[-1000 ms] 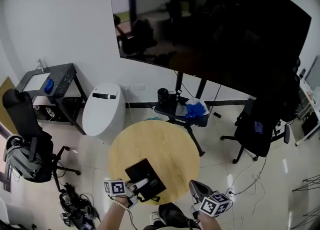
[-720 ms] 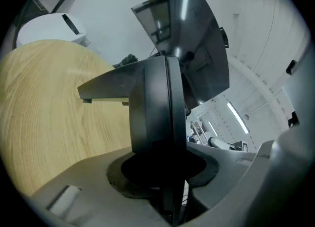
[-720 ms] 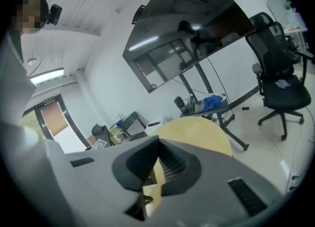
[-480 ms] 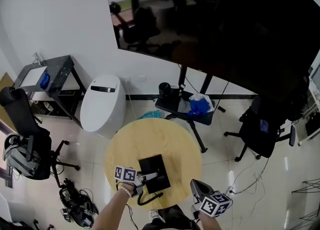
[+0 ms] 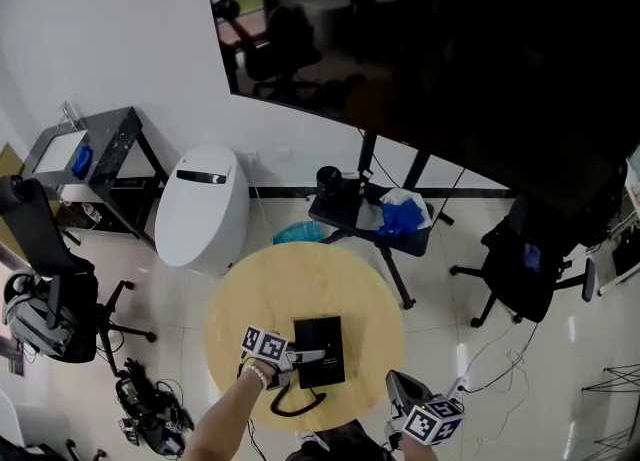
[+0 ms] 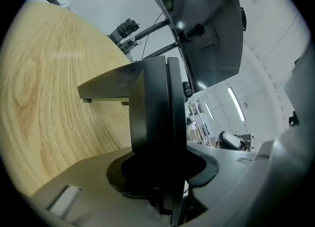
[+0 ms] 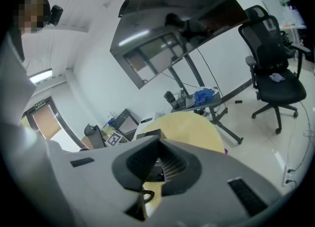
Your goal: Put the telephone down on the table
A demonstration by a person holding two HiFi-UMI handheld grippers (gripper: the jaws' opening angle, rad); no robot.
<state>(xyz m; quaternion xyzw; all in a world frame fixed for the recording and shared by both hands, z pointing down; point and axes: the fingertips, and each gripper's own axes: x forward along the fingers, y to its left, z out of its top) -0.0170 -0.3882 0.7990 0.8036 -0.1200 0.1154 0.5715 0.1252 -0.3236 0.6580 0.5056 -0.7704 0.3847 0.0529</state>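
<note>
- One flat black rectangular plastic telephone (image 5: 322, 347), trailing one coiled black cord (image 5: 296, 406), sits over the near half of one round pale wood-grain table (image 5: 300, 279).
- Left gripper (image 5: 303, 357): jaws partway apart, clamped on the telephone's edge.
- Right gripper (image 5: 398, 386): ribbed jaws together, empty, just off the table's near edge.

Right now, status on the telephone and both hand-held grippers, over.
Left hand-held gripper shut on telephone, over table. Right hand-held gripper shut, empty, beside table. Nothing else on table.
</note>
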